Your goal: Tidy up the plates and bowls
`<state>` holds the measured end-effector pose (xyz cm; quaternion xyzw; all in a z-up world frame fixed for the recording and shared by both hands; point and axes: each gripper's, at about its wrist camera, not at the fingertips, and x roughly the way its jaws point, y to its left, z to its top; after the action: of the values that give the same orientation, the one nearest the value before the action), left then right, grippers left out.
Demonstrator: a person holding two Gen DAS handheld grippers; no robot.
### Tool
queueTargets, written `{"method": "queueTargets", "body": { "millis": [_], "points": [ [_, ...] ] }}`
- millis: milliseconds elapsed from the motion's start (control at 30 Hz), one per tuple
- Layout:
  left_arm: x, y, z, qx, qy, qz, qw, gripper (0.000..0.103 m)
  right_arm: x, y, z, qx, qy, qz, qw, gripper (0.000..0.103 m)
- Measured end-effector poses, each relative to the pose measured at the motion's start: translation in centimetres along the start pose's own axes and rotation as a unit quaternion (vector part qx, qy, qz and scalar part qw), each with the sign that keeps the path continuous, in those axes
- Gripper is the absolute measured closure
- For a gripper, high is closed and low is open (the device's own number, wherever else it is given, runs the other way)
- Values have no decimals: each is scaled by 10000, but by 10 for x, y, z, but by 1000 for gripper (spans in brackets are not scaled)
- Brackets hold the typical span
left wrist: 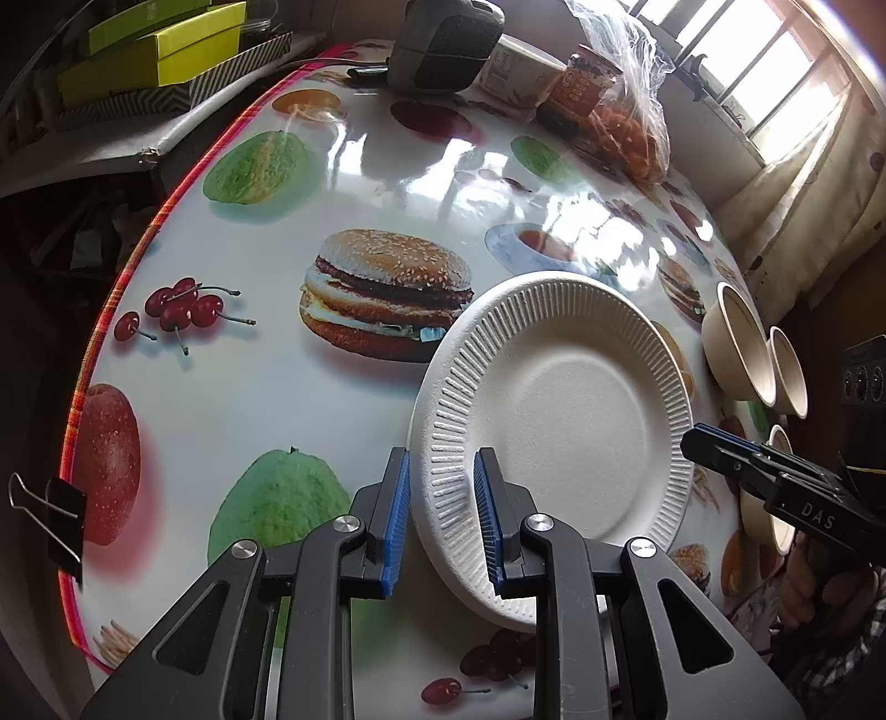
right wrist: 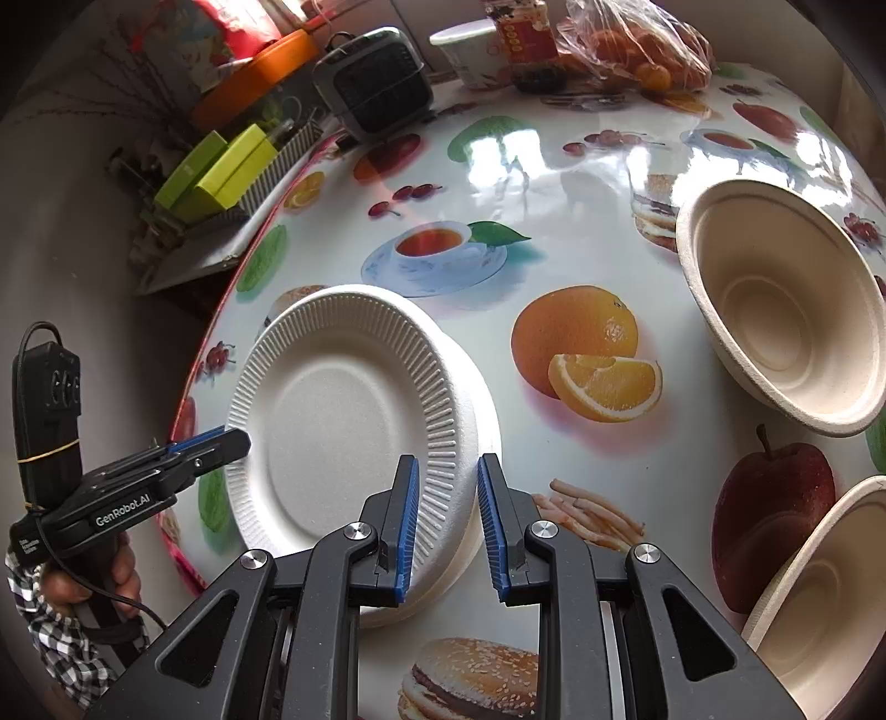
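Note:
A white ribbed paper plate (left wrist: 565, 410) hangs tilted just over the fruit-print table (left wrist: 266, 387), held from both sides. My left gripper (left wrist: 443, 520) is shut on its near-left rim, with one blue pad above the rim and one below. In the right wrist view my right gripper (right wrist: 449, 526) is shut on the opposite rim of the plate (right wrist: 332, 421). A thick white edge shows under that rim; I cannot tell whether it is a second plate. Each gripper shows in the other's view: right gripper (left wrist: 695, 440), left gripper (right wrist: 238, 440). Beige bowls (right wrist: 786, 315) (right wrist: 830, 598) stand to the right.
Bowls (left wrist: 736, 349) (left wrist: 789, 371) line the table's right edge in the left wrist view. At the back stand a dark fan heater (right wrist: 376, 77), a paper cup (right wrist: 470, 50) and a bag of oranges (right wrist: 637, 50). Green boxes (left wrist: 155, 50) lie off-table. A binder clip (left wrist: 61, 515) grips the tablecloth edge.

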<state>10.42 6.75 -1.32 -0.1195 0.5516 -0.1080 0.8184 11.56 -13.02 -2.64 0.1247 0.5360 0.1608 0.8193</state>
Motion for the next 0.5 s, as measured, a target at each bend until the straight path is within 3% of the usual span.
{"method": "queueTargets", "body": {
  "millis": [500],
  "points": [
    [4,0,1,-18,43,4,10000,78,2,-2,0,-8,16,-7,10000,81]
  ]
}}
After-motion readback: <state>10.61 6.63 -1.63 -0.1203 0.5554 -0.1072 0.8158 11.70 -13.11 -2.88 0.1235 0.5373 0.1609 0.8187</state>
